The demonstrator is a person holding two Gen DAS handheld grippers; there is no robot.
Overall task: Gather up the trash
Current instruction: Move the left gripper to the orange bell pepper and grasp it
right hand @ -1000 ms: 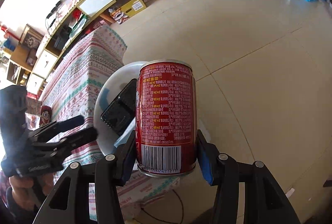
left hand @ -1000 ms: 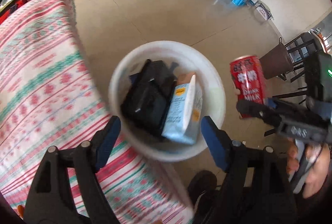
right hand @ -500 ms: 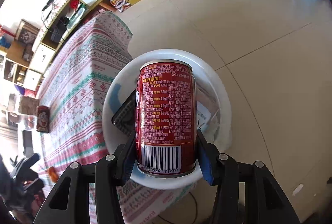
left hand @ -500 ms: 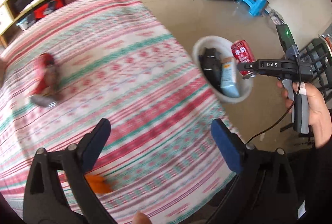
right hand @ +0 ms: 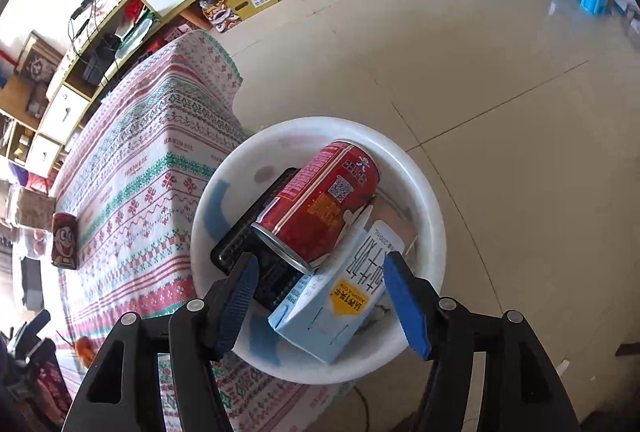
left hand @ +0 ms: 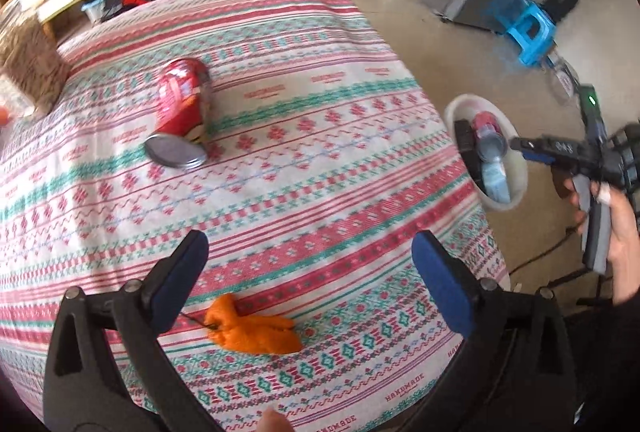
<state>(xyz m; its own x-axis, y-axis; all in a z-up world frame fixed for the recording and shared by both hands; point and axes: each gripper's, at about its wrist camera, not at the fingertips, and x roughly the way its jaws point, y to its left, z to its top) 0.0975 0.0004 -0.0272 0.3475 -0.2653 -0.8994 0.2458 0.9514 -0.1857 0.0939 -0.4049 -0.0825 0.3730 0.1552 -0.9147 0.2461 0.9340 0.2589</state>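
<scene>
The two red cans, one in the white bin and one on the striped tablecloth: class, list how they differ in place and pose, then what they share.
1. The can in the bin lies among other trash inside the white bin; the can on the tablecloth lies alone on the cloth.
2. The bin can leans on a black object and a blue carton; the tablecloth can rests flat on its side.

Both are red, cylindrical and toppled.

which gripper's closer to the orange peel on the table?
Left. The left gripper hovers right over the orange peel; the right gripper is off the table, above the white bin.
</scene>
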